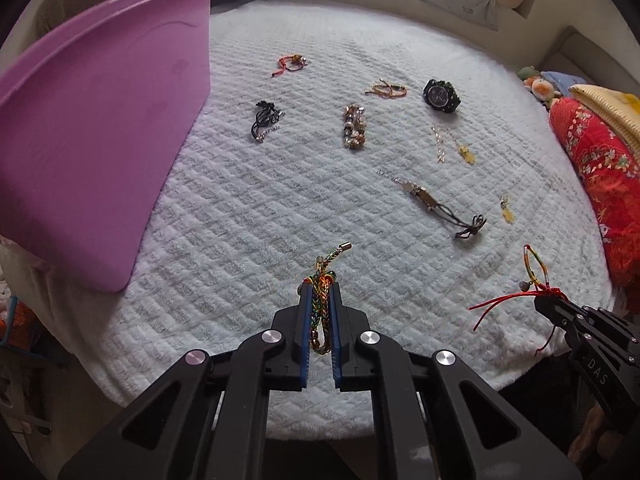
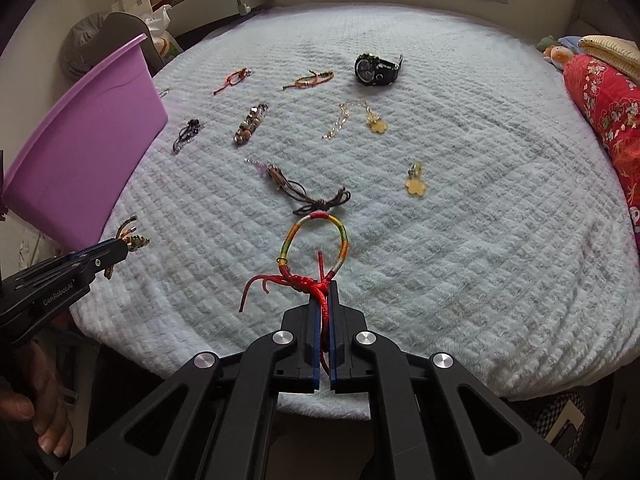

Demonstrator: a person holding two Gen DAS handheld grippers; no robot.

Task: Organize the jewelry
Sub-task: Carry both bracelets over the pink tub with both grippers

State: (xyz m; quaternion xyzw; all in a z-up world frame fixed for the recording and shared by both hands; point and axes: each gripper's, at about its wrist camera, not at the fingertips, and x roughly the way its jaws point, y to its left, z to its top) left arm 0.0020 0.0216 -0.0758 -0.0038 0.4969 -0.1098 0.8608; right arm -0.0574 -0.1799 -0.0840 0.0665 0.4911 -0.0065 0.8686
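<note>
Here, a multicolour braided bracelet [image 1: 320, 312] is clamped in the left gripper [image 1: 320, 300] near the purple tub [image 1: 100, 128]; farther from it, a red-knotted cord bracelet [image 2: 316, 248] is pinched by the right gripper [image 2: 325, 292].

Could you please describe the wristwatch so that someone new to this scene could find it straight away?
Start from the white quilted blanket and look to its far side, away from the purple bin. The black wristwatch lies there. Unlike the thin cords and chains nearby, it is chunky, with a round dark dial.
</note>
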